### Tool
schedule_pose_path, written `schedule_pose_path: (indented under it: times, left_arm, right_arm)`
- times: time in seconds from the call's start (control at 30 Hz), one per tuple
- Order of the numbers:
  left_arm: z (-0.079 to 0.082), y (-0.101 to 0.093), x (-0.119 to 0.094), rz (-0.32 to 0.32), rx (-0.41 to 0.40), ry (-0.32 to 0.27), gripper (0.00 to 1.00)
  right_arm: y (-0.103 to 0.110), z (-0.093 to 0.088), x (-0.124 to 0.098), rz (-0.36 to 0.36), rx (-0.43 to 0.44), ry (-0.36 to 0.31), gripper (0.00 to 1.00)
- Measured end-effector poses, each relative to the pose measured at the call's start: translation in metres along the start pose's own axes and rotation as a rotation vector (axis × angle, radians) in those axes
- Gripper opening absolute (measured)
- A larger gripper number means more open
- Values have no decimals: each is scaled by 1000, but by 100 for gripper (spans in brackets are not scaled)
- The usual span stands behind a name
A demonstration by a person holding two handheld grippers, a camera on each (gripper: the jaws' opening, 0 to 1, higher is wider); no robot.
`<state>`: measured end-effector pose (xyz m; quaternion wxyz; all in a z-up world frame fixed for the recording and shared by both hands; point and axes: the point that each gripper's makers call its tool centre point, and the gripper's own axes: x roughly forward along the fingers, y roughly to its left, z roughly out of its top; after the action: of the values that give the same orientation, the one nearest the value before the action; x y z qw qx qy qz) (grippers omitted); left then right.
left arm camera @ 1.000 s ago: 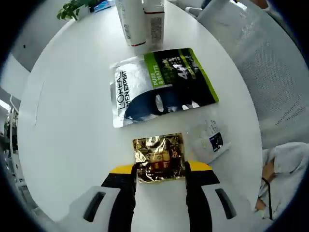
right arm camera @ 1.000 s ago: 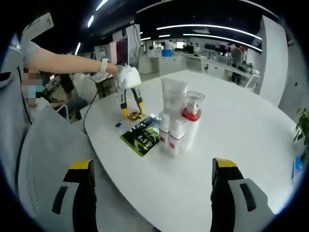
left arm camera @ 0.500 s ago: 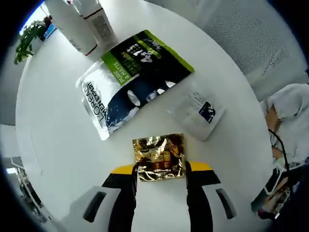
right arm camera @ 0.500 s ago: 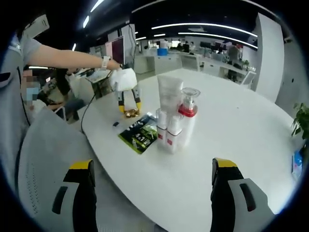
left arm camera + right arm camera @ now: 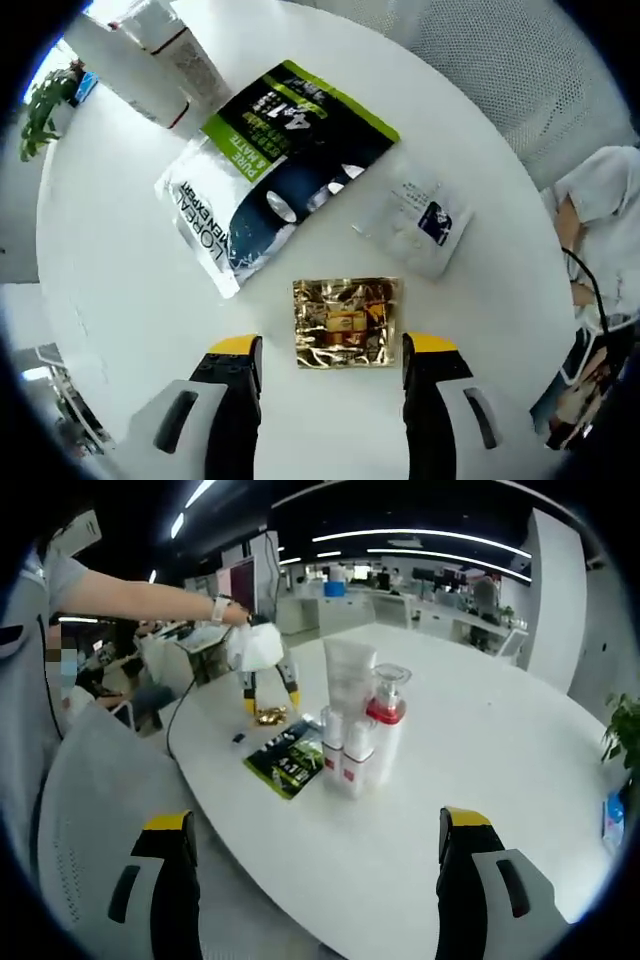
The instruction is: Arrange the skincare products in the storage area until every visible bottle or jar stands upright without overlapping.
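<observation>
Crinkled gold foil sachet [image 5: 346,322] flat on round white desk [image 5: 120,300], just ahead btwn left gripper [image 5: 332,362] fingers, released; right gripper [image 5: 315,855] far off, fingers also apart.

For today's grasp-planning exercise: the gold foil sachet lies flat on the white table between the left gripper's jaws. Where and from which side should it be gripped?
Grip the gold foil sachet across its near edge, coming in low from the left gripper. It lies flat and thin, so only an edge offers purchase, and the open jaws already straddle that edge.
</observation>
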<state>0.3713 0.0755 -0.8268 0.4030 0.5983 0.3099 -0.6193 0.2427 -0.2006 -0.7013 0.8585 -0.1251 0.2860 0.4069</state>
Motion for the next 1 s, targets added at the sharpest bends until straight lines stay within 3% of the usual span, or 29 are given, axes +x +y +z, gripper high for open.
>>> schedule_pose_path:
  times: [0.1,0.13,0.2,0.23,0.33,0.4,0.5,0.57,0.7,0.83,0.93,1.0]
  left_arm:
    - [-3,-5,-10,12,-128,3,55]
    - [-8,3,-9,38,-147,6,54]
    - [-19,7,-11,66,-259,18,51]
    - [-20,8,-13,80,-299,8,49]
    - [-14,8,-19,129,-543,-66,51]
    - [-19,6,-14,143,-624,-84,53]
    - [-28,-1,-16,173,-747,-46,55]
    - [-24,-4,-16,175,-794,-72,55]
    - [-16,-8,-12,183,-997,-167,56]
    - [-25,-10,-6,213,-1097,-140,58]
    - [-20,-8,-4,226,-1163,-184,61]
    - [-18,-11,-3,213,-1179,-182,60]
  right_arm:
    - [0,-2,1,5,-1,3,100]
    - [1,-2,1,7,-3,4,100]
    - [1,-1,2,14,-5,1,100]
    - [2,-1,3,17,-6,1,100]
    - [4,3,5,31,-17,-7,100]
    - [4,4,5,35,-20,-10,100]
    - [3,4,6,37,-24,-9,100]
    - [3,3,7,41,-26,-7,100]
    - [5,2,10,53,-29,-3,100]
    - [7,4,12,64,-35,-7,100]
    - [6,4,12,65,-36,-7,100]
    - [6,3,12,66,-35,-4,100]
